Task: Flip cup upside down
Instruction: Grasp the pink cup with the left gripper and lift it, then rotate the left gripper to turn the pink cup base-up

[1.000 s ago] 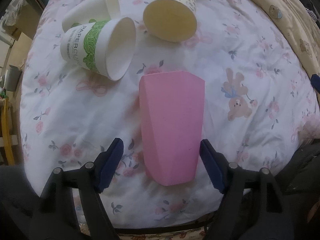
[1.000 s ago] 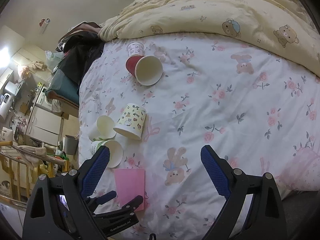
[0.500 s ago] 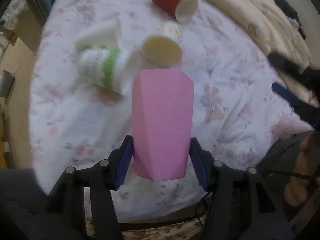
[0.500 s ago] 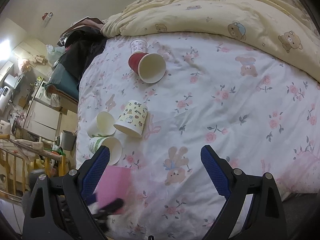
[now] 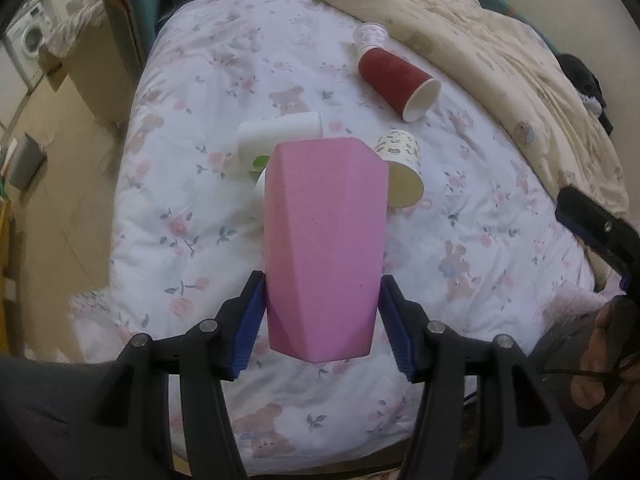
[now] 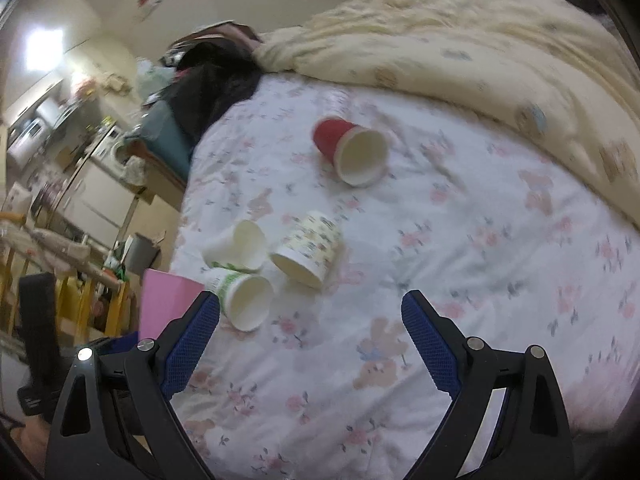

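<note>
My left gripper point(image 5: 322, 322) is shut on a pink faceted cup point(image 5: 324, 240) and holds it in the air above the bed, its blue pads pressing the cup's two sides near my end. The same pink cup point(image 6: 166, 304) shows at the left edge of the right wrist view, lifted beside the bed's corner. My right gripper point(image 6: 310, 344) is open and empty above the flowered sheet point(image 6: 440, 280). Its tip shows at the right edge of the left wrist view point(image 5: 592, 224).
Several paper cups lie on their sides on the sheet: a red one point(image 6: 352, 152), a patterned cream one point(image 6: 308, 248), a plain white one point(image 6: 238, 246) and a green-banded one point(image 6: 240, 296). A cream duvet point(image 6: 460, 40) lies at the back. The bed edge and floor point(image 5: 72, 200) are left.
My left gripper closed on the pink cup, which lay on the sheet, and lifted it off the bed. The right gripper has stayed open and shifted slightly.
</note>
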The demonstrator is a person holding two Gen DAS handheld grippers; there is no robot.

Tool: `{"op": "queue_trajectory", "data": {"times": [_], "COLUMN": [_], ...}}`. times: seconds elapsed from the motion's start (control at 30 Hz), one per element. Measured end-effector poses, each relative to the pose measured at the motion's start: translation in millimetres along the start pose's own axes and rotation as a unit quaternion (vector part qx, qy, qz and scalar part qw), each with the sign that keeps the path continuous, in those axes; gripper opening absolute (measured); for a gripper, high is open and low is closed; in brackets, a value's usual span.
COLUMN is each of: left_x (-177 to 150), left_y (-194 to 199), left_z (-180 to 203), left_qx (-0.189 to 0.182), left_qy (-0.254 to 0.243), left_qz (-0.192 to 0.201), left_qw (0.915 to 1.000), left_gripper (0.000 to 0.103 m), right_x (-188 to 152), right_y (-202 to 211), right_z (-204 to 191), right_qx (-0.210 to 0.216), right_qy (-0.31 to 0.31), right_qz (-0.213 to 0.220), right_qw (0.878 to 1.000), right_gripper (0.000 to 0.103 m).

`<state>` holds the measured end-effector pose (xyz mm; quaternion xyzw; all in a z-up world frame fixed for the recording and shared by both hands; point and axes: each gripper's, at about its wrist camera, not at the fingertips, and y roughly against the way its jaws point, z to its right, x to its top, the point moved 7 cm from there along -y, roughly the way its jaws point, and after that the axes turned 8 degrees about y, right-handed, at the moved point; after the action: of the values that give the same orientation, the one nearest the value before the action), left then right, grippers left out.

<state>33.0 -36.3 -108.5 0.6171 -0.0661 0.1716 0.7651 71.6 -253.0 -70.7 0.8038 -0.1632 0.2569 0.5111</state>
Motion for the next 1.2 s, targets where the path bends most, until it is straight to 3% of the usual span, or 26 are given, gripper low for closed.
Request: {"op": "queue_trajectory", "data": {"times": [0.1,0.23,0.33,0.57,0.83,1.0,1.2], "left_x": [-3,-5,-5,-7,-20,-29,-30], "left_y": [-2,-2,-2,-4,-7,-7,4], "left_z": [0,4,8,11,33,47,55], "left_qx": [-0.006,-0.018,-0.018,-0.036,-0.071,-0.079,-0.079], "left_qy": [0.004,-0.004,-0.01,0.001,-0.038,-0.067,-0.089], "left_qz": [0.004,0.007,0.009,-0.004,-0.03,-0.036,-0.01], "left_qw": [1.0,0.9998,0.9997,0.9994,0.9963,0.9939,0.9928], "left_gripper": [0.052,0.052,0.052,0.052,0.052,0.052,0.052], "right_x": [16,15,2,-8,-15,-19,-23], "right_y": [-3,-13,-26,-38,-46,-50,-59], "right_z": [-5,-6,-6,-29,-51,-54,-36], "right_qx": [-0.01,0.015,0.038,0.075,0.114,0.105,0.07], "right_qy": [0.027,0.018,-0.01,0.024,0.048,0.06,0.042], "right_qz": [0.011,0.023,0.0,-0.032,-0.055,-0.063,-0.079], "right_qw": [1.0,0.999,0.999,0.996,0.991,0.991,0.994], "right_gripper": [0.095,0.095,0.095,0.095,0.095,0.095,0.095]}}
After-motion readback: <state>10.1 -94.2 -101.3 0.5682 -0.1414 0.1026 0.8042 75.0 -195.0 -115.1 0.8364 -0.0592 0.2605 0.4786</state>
